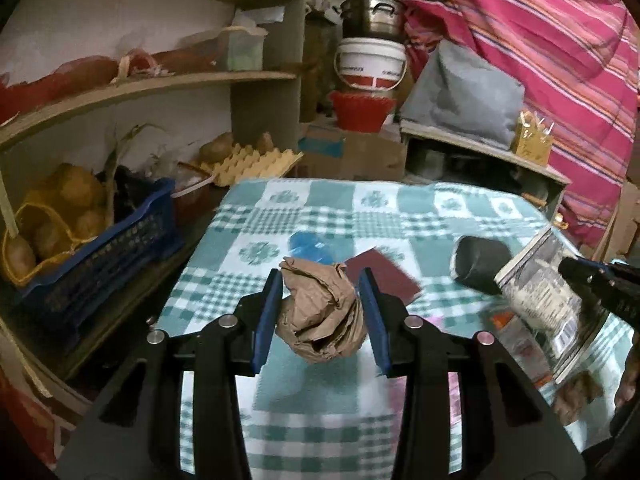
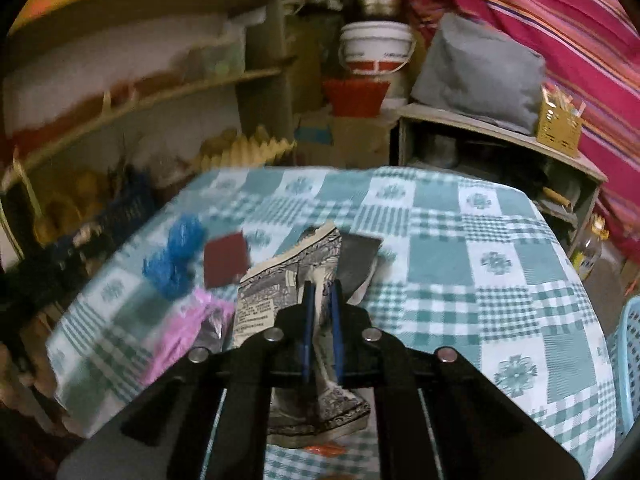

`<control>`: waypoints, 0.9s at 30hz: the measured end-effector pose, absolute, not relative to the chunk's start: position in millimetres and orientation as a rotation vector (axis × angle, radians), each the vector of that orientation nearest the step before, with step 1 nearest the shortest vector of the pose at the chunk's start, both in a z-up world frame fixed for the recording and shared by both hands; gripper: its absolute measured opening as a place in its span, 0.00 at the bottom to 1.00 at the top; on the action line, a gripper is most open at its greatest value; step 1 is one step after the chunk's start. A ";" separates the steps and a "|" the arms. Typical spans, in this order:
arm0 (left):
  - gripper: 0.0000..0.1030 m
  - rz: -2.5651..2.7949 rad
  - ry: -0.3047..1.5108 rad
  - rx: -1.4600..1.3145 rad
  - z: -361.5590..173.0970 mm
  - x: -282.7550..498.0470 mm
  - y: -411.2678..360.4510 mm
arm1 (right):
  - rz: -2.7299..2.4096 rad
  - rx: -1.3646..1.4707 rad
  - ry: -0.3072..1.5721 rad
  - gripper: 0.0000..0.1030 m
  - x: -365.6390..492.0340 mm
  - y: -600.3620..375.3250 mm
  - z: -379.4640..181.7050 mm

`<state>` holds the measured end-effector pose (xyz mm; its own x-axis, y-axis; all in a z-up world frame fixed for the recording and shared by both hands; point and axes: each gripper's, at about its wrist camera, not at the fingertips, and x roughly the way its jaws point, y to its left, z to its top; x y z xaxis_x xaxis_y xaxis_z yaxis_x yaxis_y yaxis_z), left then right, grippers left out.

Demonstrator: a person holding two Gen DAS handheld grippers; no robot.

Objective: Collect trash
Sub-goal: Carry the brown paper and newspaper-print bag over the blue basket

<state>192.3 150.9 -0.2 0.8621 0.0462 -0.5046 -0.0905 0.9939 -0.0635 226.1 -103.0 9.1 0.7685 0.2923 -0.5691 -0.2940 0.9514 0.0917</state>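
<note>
My left gripper holds a crumpled brown paper ball between its blue pads, the jaws set fairly wide around it, above the near part of the table with the teal-and-white checked tablecloth. Just beyond the ball, farther along the cloth, lie a crumpled blue plastic piece and, to its right, a flat dark-red square card.

My right gripper is nearly closed, its blue pads pinching a creased black-and-white printed wrapper that hangs down between the jaws and spreads out ahead of them. From the left wrist camera this wrapper appears at the right edge, in front of a dark grey cylinder-shaped object lying on the cloth. In the right wrist view a dark grey flat piece sits just behind the wrapper, the red card and the blue plastic are to its left, and a pink plastic bag lies at the near left edge of the table.

On the left, a blue plastic crate holds potatoes in a yellow net. At the far side stands a white-and-red bucket with a metal pot on top.
</note>
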 end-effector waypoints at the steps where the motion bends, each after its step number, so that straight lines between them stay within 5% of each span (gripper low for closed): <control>1: 0.38 0.065 0.520 -0.087 2.1 193.4 146.3 | 0.306 0.016 0.606 0.08 226.2 -113.6 14.8; 14: 0.38 -0.085 0.510 -0.079 13.6 223.8 48.0 | 0.086 0.132 0.561 0.08 225.6 -250.4 35.7; 27: 0.38 -0.337 0.538 0.000 20.3 242.8 -139.8 | -0.209 0.278 0.517 0.08 189.5 -448.6 46.2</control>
<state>242.8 -139.8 20.3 0.8051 -0.3150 -0.5026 0.3152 0.9450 -0.0874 189.5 -448.6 46.2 0.8493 -0.1262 -0.5127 0.2655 0.9414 0.2082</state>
